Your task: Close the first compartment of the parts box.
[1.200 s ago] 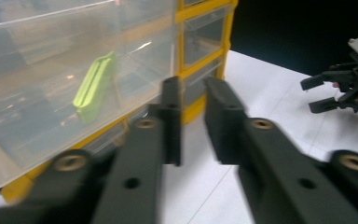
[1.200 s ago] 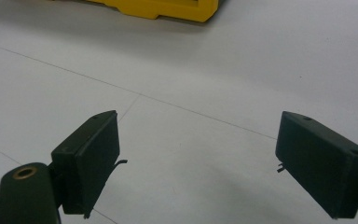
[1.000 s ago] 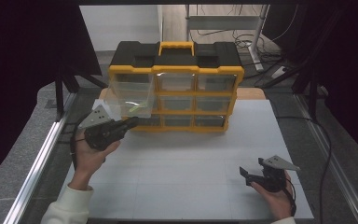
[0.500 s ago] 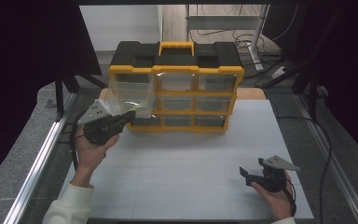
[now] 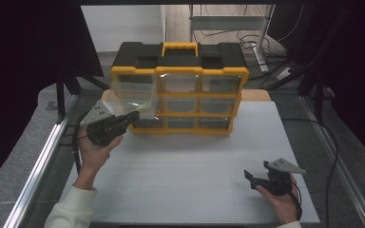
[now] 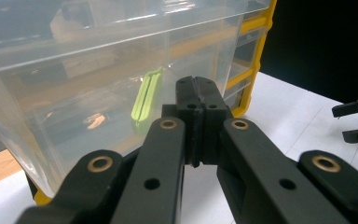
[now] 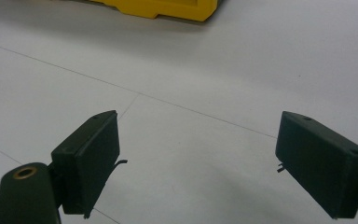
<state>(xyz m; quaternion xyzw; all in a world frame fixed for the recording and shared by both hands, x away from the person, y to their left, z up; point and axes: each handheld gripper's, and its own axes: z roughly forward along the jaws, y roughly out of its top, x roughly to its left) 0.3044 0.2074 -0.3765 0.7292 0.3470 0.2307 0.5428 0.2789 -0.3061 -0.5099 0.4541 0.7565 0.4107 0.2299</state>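
Drawer withdrawal from organizer, left of frame.
Left gripper (image 5: pixel 132 115), jaws pressed together, meets the clear drawer (image 5: pixel 132 94) protruding from the yellow organizer (image 5: pixel 178 90); right gripper (image 5: pixel 253 179) rests wide open on the desk (image 5: pixel 185 166), lower right.

Both claws are black: the left claw (image 6: pixel 196 116) has brass-ringed pivots and small screw holes; the right claw (image 7: pixel 205 163) has blocky pads. Each carries a grey three-cornered plate and black cable. Sleeves are white.

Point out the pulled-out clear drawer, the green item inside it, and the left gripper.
clear drawer (image 5: pixel 132 93), high view, on its front wall.
green item (image 6: pixel 145 98), left gripper view, on its long body.
left gripper (image 6: pixel 196 100), left gripper view, at the closed jaw tips.
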